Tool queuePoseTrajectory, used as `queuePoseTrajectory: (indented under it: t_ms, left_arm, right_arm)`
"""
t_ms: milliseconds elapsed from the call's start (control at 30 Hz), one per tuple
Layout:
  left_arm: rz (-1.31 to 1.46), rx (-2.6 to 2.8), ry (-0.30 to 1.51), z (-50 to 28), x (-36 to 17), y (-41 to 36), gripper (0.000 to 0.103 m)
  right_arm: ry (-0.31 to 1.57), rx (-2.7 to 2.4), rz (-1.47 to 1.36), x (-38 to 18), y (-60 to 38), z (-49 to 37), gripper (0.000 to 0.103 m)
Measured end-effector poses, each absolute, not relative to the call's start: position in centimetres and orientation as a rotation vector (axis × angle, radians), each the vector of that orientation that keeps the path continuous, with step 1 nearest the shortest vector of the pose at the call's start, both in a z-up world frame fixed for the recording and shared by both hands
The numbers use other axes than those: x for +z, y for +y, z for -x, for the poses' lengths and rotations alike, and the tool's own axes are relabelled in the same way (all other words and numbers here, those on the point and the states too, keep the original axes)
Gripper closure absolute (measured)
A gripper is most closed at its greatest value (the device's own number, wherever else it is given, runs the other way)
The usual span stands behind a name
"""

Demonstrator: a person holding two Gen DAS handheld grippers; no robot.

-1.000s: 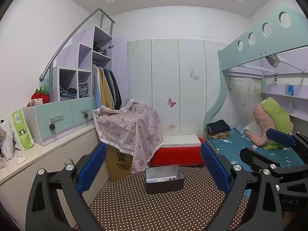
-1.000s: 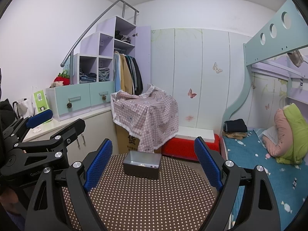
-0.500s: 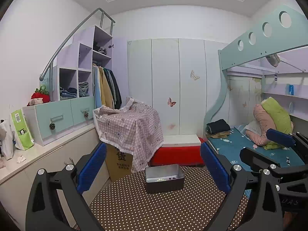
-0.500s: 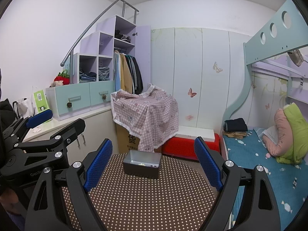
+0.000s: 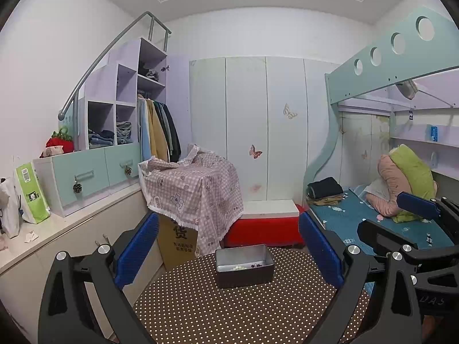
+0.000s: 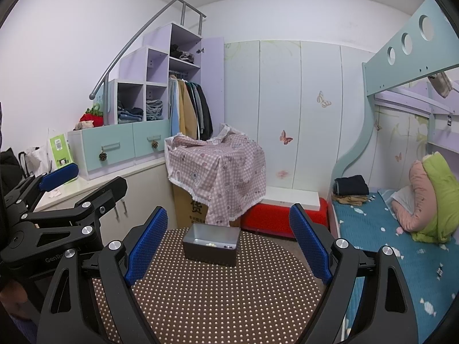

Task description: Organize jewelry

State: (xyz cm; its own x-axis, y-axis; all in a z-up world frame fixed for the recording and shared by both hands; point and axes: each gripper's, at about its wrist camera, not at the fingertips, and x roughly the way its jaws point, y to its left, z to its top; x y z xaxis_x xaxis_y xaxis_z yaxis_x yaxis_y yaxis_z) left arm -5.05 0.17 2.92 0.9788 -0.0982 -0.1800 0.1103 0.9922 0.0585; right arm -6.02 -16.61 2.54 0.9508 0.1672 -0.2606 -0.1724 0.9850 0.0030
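A grey metal tin (image 5: 243,266) stands at the far side of a round table with a brown dotted cloth (image 5: 229,309). Small jewelry pieces (image 5: 243,266) lie inside it, pale and dark beads. The tin also shows in the right wrist view (image 6: 211,243), with the jewelry pieces (image 6: 218,245) on its floor. My left gripper (image 5: 228,250) is open and empty, held short of the tin. My right gripper (image 6: 228,242) is open and empty too, with the tin between its fingers in view. The right gripper shows at the right of the left wrist view (image 5: 401,223), the left gripper at the left of the right wrist view (image 6: 83,183).
Behind the table stand a cardboard box under a pink checked cloth (image 5: 195,189) and a red and white bench (image 5: 266,223). A white counter with drawers (image 5: 71,209) runs along the left. A bunk bed with blue bedding (image 5: 373,218) is on the right.
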Motion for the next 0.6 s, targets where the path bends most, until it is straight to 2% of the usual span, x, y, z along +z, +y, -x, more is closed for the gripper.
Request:
queuePoseTrajectory:
  t_ms: [600]
  left_arm:
    - [-0.069, -0.106, 0.169, 4.79, 2.67, 0.37, 0.008]
  right_arm:
    - [0.266, 0.175, 0.017, 2.49, -16.48, 5.92, 0.019]
